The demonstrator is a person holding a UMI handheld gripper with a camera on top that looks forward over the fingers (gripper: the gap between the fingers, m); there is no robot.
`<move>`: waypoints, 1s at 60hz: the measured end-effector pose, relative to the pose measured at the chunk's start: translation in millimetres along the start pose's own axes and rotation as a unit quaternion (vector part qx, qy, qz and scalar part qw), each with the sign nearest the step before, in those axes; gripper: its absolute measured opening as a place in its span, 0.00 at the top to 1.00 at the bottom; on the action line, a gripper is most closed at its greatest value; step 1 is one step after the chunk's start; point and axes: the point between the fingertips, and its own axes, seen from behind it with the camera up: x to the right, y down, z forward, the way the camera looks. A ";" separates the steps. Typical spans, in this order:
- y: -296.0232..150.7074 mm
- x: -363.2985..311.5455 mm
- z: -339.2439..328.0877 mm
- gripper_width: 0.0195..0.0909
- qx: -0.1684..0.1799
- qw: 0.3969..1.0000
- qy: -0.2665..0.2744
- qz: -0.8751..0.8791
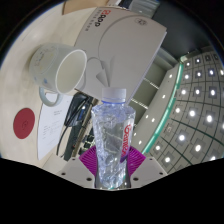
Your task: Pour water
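Note:
A clear plastic water bottle (112,135) with a pale blue cap (112,99) and a red-lettered label stands up between my fingers. My gripper (111,168) is shut on the bottle, both purple pads (91,160) pressing its crinkled sides. A white mug (58,71) with a handle lies ahead and to the left of the bottle's cap, its mouth tilted toward me. The scene looks tilted, with the bottle held above the table.
A white box (120,50) with red lettering lies beyond the bottle cap. A red round coaster (23,124) sits left of the mug on the white table (52,135). Dark glasses (75,112) lie near the bottle. A dotted green-lit wall (195,110) is to the right.

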 end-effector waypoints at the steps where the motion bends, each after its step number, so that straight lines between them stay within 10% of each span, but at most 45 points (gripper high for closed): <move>1: -2.9 -0.9 0.9 0.78 0.004 1.000 0.002 -0.010; 35: -1.4 -3.5 -2.9 0.78 0.016 0.983 -0.048 0.176; 60: 12.1 -19.9 -14.4 0.78 -0.002 0.702 -0.183 0.688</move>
